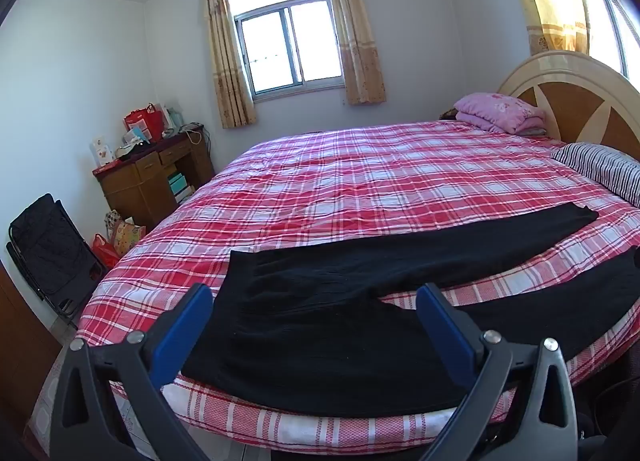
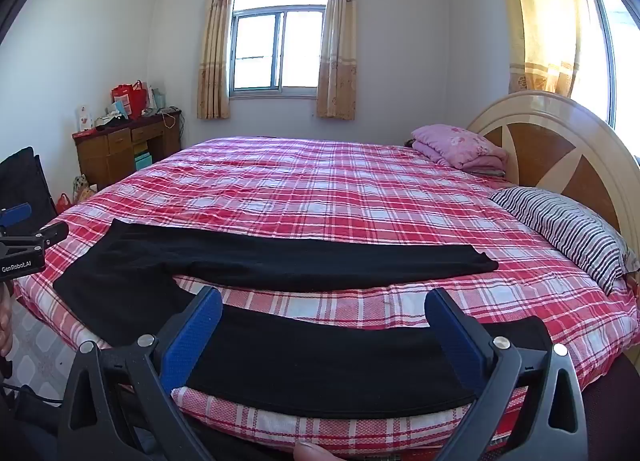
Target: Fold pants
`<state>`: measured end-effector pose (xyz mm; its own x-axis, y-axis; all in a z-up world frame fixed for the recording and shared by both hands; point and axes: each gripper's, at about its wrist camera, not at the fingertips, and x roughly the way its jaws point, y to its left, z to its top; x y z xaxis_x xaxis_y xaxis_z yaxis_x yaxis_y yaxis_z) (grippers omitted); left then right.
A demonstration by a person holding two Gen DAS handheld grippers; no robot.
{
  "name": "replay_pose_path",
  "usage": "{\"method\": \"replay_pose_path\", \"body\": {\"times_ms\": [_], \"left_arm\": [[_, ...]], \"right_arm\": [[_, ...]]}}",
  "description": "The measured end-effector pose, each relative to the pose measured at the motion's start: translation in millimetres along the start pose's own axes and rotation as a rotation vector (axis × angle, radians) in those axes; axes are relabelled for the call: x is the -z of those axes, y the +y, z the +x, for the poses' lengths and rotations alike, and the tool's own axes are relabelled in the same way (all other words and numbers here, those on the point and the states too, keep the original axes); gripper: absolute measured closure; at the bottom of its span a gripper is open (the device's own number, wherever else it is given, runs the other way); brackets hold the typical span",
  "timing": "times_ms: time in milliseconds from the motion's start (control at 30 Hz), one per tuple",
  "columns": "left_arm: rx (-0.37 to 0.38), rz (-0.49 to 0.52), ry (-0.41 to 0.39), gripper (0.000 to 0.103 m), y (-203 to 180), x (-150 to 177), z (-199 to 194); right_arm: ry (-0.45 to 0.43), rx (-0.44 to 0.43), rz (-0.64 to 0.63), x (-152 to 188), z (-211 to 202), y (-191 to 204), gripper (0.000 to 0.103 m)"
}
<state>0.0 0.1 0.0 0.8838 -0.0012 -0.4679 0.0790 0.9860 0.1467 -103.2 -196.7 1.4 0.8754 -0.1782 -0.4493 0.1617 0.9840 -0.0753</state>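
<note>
- Black pants lie flat on the plaid bed, legs spread in a V — waist toward the left, one leg along the near edge.
- Left gripper jaws wide apart, holding nothing, poised over the waist end.
- Right gripper jaws likewise spread and empty, above the near leg.
- No fold made yet; next move probably calls for pinching the near leg and laying it onto the far one.
- Near leg hugs the mattress edge, possibly overhanging — plenty of bed beyond.

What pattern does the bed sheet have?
The sheet is red-and-white plaid, clearest in the right wrist view.
</note>
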Motion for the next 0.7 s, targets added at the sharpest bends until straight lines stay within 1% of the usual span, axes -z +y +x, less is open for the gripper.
{"method": "replay_pose_path", "body": {"times_ms": [700], "left_arm": [[-0.004, 0.002, 0.0, 0.0, -0.4, -0.9, 0.2]], "right_arm": [[0.004, 0.003, -0.004, 1.3, 1.4, 2.5, 0.001]]}}
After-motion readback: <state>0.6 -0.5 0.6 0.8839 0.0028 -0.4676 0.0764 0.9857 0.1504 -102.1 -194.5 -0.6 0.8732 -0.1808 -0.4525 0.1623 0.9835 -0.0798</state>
